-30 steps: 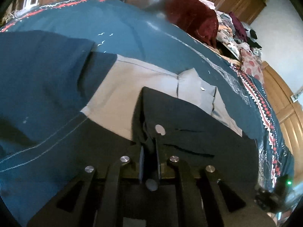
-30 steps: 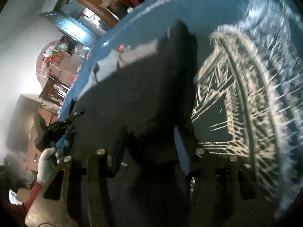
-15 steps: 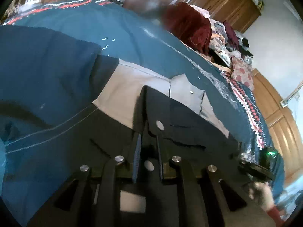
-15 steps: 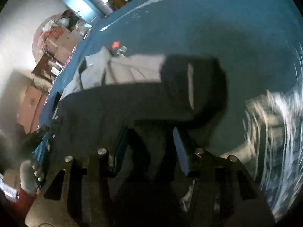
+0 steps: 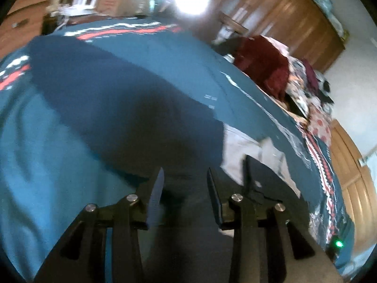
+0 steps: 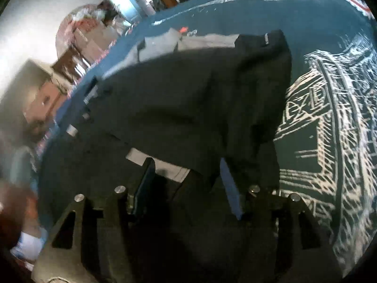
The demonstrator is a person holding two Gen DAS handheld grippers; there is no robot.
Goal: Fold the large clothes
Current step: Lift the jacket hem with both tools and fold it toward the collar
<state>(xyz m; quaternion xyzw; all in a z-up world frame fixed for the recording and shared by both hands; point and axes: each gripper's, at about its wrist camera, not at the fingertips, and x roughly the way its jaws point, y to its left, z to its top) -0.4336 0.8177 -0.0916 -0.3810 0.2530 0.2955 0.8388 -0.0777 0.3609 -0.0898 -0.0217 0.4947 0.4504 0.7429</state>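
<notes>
Trousers (image 6: 188, 99), dark with pale grey pocket lining showing, lie spread on the teal bedspread (image 5: 70, 141). Left gripper (image 5: 185, 188) hangs over bare bedspread just beside the trousers' waist end, jaws wide, nothing between them. Right gripper (image 6: 186, 176) sits over the trousers, jaws wide, dark cloth bunched between its fingers.
</notes>
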